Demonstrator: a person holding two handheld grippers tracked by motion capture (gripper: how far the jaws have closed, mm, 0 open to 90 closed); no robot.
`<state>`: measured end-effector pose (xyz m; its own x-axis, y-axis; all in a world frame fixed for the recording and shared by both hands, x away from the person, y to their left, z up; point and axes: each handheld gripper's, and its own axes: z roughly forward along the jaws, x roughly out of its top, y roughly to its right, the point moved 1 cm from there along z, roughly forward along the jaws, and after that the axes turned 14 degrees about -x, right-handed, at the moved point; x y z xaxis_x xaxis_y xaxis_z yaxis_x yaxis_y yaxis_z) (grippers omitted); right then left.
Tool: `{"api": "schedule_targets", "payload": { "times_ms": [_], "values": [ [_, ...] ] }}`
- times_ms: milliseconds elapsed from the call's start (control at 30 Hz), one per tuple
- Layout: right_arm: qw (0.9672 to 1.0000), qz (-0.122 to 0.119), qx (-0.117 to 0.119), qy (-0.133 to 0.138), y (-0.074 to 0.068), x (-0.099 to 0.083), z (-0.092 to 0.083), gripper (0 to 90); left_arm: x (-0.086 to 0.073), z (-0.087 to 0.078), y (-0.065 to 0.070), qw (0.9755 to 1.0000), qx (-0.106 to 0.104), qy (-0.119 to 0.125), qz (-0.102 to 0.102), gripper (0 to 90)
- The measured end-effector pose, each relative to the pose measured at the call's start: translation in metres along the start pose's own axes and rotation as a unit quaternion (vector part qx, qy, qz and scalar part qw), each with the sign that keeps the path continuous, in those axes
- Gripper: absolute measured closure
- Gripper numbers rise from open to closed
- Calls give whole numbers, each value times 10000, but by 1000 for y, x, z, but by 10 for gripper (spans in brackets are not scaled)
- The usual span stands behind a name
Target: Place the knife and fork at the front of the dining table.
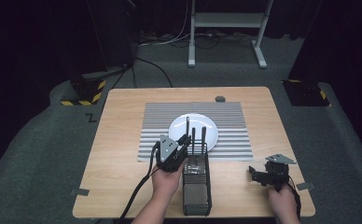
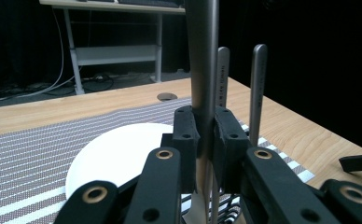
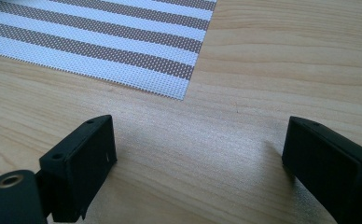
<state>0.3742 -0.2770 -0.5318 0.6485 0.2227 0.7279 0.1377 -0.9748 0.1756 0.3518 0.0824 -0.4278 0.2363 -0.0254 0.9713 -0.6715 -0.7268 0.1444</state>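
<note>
A black mesh cutlery holder (image 1: 197, 186) stands near the table's front edge with three metal utensil handles rising from it. My left gripper (image 1: 184, 140) (image 2: 206, 123) is at the holder's far left corner, shut on the leftmost handle (image 1: 187, 125) (image 2: 202, 56), which stands upright between the pads. The two other handles (image 1: 198, 137) (image 2: 257, 88) stand just to its right. A white plate (image 1: 206, 122) (image 2: 118, 149) lies behind the holder on a striped placemat (image 1: 235, 126) (image 3: 100, 42). My right gripper (image 1: 254, 171) (image 3: 198, 154) rests low over bare wood at the front right, open and holding nothing.
A small dark round cap (image 1: 220, 98) (image 2: 167, 96) sits at the table's (image 1: 123, 154) far edge. Beyond the table on the grey floor are a white desk frame (image 1: 226, 21) and cables. Tape tabs mark the table's front corners.
</note>
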Motion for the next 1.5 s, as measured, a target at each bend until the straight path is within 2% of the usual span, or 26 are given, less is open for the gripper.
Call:
{"api": "schedule_targets", "payload": {
  "times_ms": [167,233,333,567,700,767,833,967,1000,1033,1067,1267,1300,1367,1400,1433,1467,1500],
  "values": [
    [10000,-2,1,0,0,0,0,94,-1,-3,1,10000,42,49,-55,811],
    [10000,-2,1,-1,0,0,0,94,1,-5,3,9998,40,206,24,812],
    [10000,-1,2,-1,0,0,0,94,4,-7,5,9996,56,240,117,812],
    [10000,-4,1,0,0,0,0,94,8,-12,5,9990,-9,439,79,813],
    [10000,-4,2,-1,0,0,0,94,13,-15,7,9983,-90,551,190,814],
    [10000,-3,2,0,0,0,0,94,17,-17,10,9974,-149,663,258,814],
    [10000,-4,2,0,0,0,0,94,24,-19,14,9961,-159,749,438,815],
    [10000,-6,2,1,0,0,0,94,31,-22,18,9946,-230,881,502,815],
    [10000,-6,2,0,0,0,0,94,35,-25,20,9935,-282,974,524,815],
    [10000,-6,2,0,0,0,0,94,35,-25,20,9935,-282,974,524,815],
    [10000,-7,2,1,0,0,0,94,40,-27,21,9924,-384,1034,542,815],
    [10000,-26,27,9,1,0,0,95,51,-34,25,9897,-498,1151,694,815],
    [10000,-25,32,13,1,0,0,95,55,-37,26,9885,-528,1215,728,815],
    [10000,-28,27,8,1,0,0,95,57,-37,27,9882,-551,1241,713,815],
    [10000,-26,32,11,1,0,0,95,59,-38,27,9874,-592,1279,716,815],
    [10000,-25,27,6,1,0,0,95,61,-40,27,9852,-727,1379,719,815],
    [10000,-24,26,6,1,0,0,95,62,-42,27,9834,-769,1472,726,815],
    [10000,-24,26,5,1,0,0,95,63,-43,27,9829,-767,1499,748,815]
  ]
}}
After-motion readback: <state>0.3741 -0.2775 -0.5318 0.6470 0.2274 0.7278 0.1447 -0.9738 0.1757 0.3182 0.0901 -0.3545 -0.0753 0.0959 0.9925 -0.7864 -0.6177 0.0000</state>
